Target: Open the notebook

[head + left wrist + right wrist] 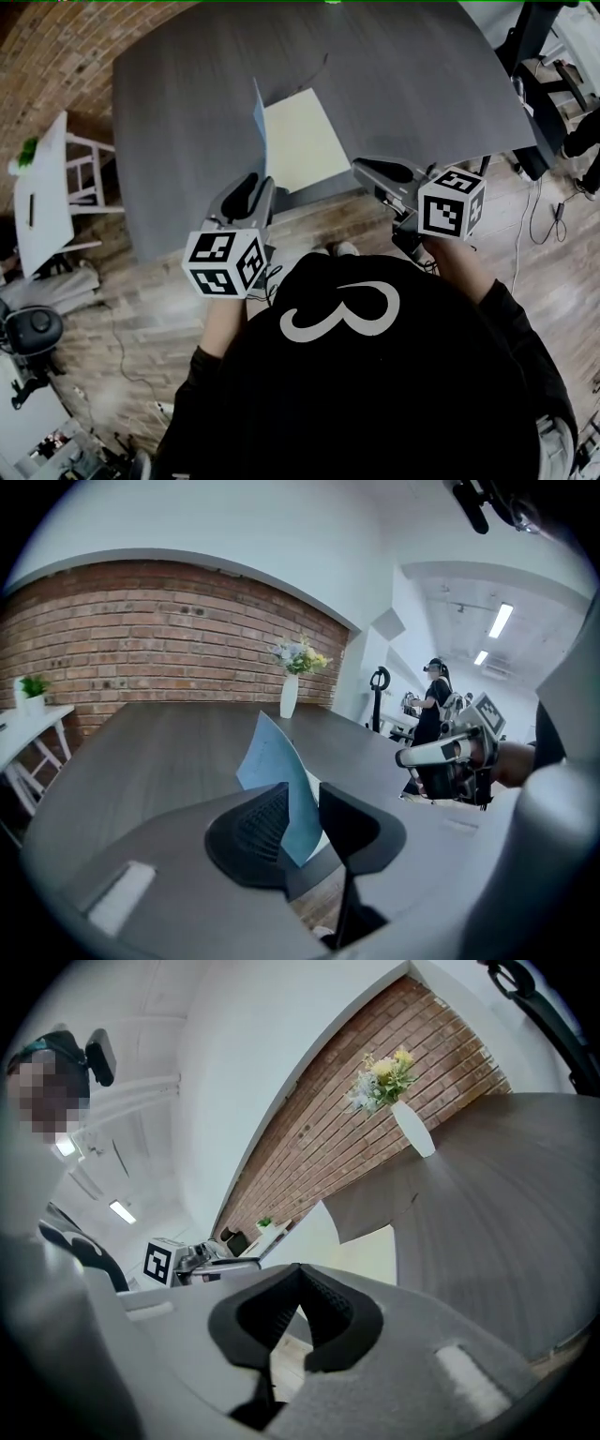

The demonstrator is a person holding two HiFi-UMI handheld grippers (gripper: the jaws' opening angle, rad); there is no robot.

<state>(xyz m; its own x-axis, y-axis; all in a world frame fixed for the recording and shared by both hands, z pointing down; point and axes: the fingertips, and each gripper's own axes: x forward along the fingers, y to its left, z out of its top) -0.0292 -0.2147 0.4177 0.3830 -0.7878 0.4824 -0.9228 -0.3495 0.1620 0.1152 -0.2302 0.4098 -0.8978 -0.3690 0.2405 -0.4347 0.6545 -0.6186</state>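
Notebook cover (272, 757), pale blue, stood pinched between the two black pads of the left gripper (262, 183). The jaws were drawn in on the sheet from both sides and held it up nearly on edge. That gripper's marker cube (225, 262) sat closest to the person, above a black sleeve. The right gripper (361, 169), with its own cube (452, 203) behind it, had its jaws brought together tip to tip with nothing between them. It was poised at the near edge of the table (187, 112), just beside the notebook's near right corner; whether it touched the page could not be told. The notebook (300, 141) itself lay flat on the dark grey tabletop at that near edge, between the two grippers. A cream inner page was bared to the right of the raised cover, which rose from the left side of the book. Past it the tabletop ran on bare and broad. At the table's far end stood a white vase of flowers (289, 696), and behind that a red brick wall (141, 639). Off to the left of the big table was a small white side table (42, 187) with a green plant (28, 150) on it. Another person (433, 705) stood well away under ceiling lights, beyond the table's right side.
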